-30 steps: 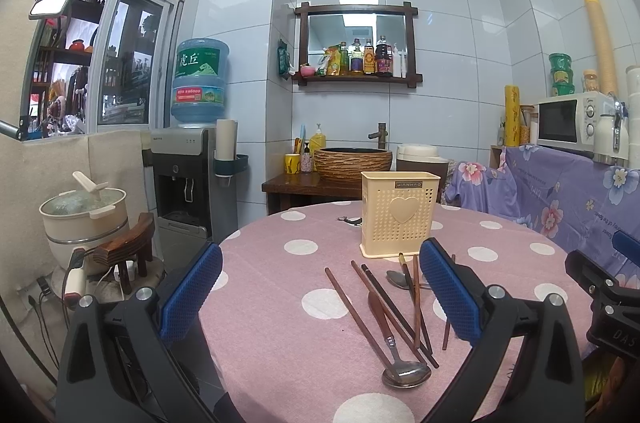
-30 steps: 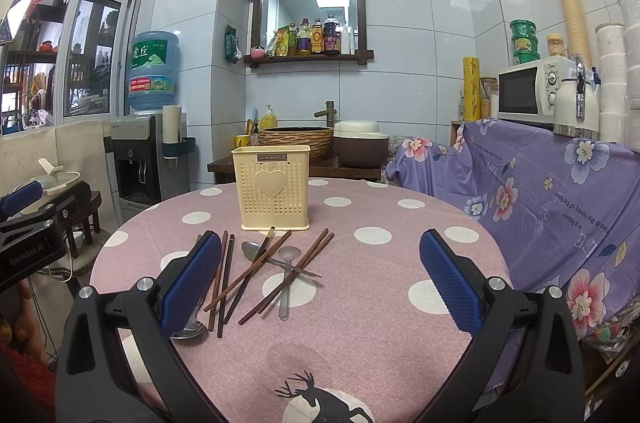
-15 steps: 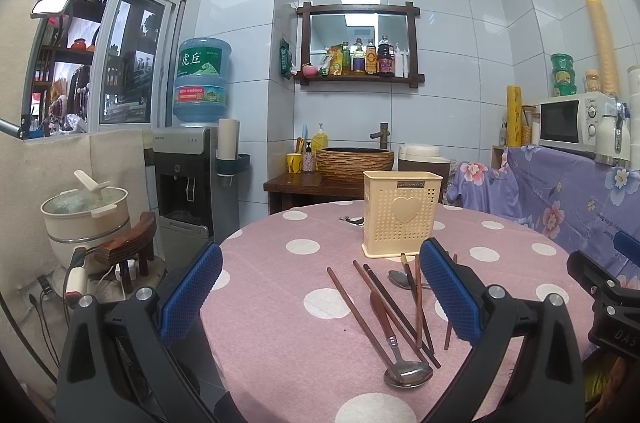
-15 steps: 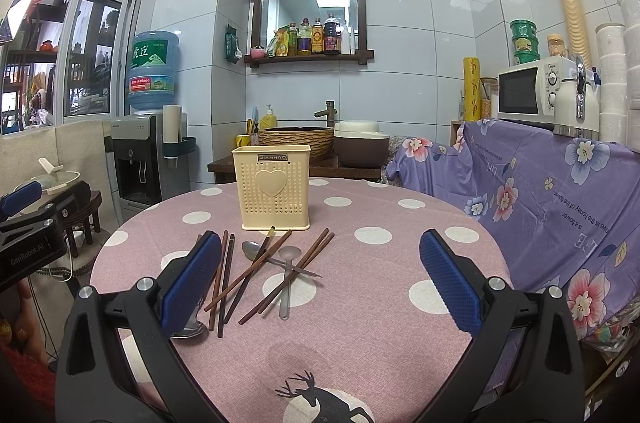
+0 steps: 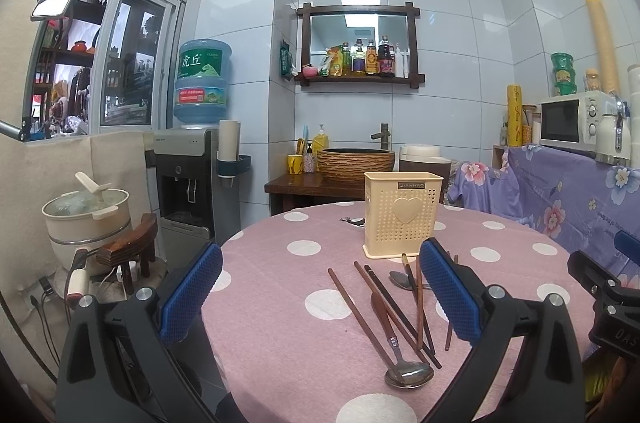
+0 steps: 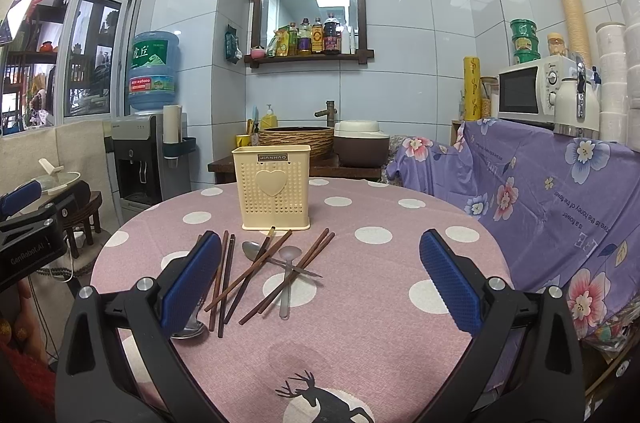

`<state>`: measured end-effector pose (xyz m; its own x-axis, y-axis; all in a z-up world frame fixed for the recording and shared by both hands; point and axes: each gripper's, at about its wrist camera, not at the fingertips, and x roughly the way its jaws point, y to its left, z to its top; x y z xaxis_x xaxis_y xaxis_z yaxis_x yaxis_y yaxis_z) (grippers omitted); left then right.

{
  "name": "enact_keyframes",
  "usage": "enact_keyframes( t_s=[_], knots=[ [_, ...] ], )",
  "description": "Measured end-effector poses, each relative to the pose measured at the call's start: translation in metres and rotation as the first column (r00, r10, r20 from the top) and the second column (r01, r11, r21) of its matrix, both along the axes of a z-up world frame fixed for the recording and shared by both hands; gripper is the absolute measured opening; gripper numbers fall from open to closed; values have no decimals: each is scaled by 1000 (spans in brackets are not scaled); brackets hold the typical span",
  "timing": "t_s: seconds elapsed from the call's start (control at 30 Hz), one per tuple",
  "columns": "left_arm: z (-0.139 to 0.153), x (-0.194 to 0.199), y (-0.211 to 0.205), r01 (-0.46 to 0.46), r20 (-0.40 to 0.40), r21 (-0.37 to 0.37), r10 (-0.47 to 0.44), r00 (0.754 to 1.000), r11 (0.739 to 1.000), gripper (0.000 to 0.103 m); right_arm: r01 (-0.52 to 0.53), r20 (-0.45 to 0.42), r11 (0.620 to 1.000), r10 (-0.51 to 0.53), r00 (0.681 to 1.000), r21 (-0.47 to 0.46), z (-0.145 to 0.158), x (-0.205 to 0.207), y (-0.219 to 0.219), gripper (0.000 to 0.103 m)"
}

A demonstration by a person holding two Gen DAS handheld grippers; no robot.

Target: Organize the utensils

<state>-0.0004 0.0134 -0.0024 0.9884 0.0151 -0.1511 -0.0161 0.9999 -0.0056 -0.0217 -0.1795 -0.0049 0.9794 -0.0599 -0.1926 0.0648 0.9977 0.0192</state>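
A cream perforated utensil holder stands upright on the round pink polka-dot table. In front of it lies a loose heap of dark wooden chopsticks, a metal spoon and a clear plastic spoon. My right gripper hovers open over the table's near side, the heap lying between its pads. My left gripper is open at the table's left edge, nothing between its fingers. Both hold nothing.
A water dispenser and a rice cooker on a stool stand left of the table. A purple floral-covered counter with a microwave runs along the right. A wooden stand with a basket basin sits behind the table.
The left wrist view has drifted slightly left and down, the holder shifting a little right in frame. The right gripper and the utensils have not moved.
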Motion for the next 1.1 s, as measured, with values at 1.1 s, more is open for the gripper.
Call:
enact_keyframes(
  t_s=[1.1],
  knots=[
    [-3,0,-1,2,-6,3,-2,1000,1000,98,-2,-6,1000,2,1000,6,-1,2,2,98]
  ],
)
